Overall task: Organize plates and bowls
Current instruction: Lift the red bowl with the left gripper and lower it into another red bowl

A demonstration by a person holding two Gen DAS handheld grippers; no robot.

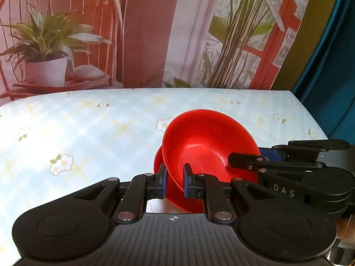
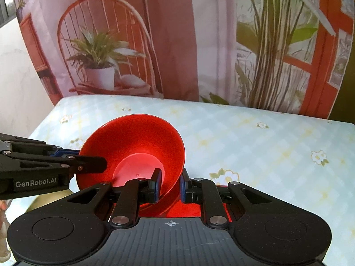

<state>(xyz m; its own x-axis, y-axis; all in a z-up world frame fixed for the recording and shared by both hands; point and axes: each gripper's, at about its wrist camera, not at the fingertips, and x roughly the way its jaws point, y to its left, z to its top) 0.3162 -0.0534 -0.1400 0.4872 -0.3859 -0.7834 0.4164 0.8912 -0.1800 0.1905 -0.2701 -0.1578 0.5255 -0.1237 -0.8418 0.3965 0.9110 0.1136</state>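
A red bowl (image 1: 206,137) (image 2: 137,137) hangs tilted just above the table, held by both grippers at opposite sides of its rim. My left gripper (image 1: 175,181) (image 2: 93,159) is shut on the bowl's near-left wall, one blue pad inside and one outside. My right gripper (image 2: 169,184) (image 1: 246,157) is shut on the opposite wall in the same way. A second red dish (image 1: 158,161) (image 2: 193,209) shows under the bowl, mostly hidden; whether it is a plate or a bowl I cannot tell.
The table wears a pale blue checked cloth with white flowers (image 1: 88,122) (image 2: 255,144). A printed backdrop of a chair and plants (image 1: 144,33) hangs right behind its far edge. A teal curtain (image 1: 332,55) stands off the right corner.
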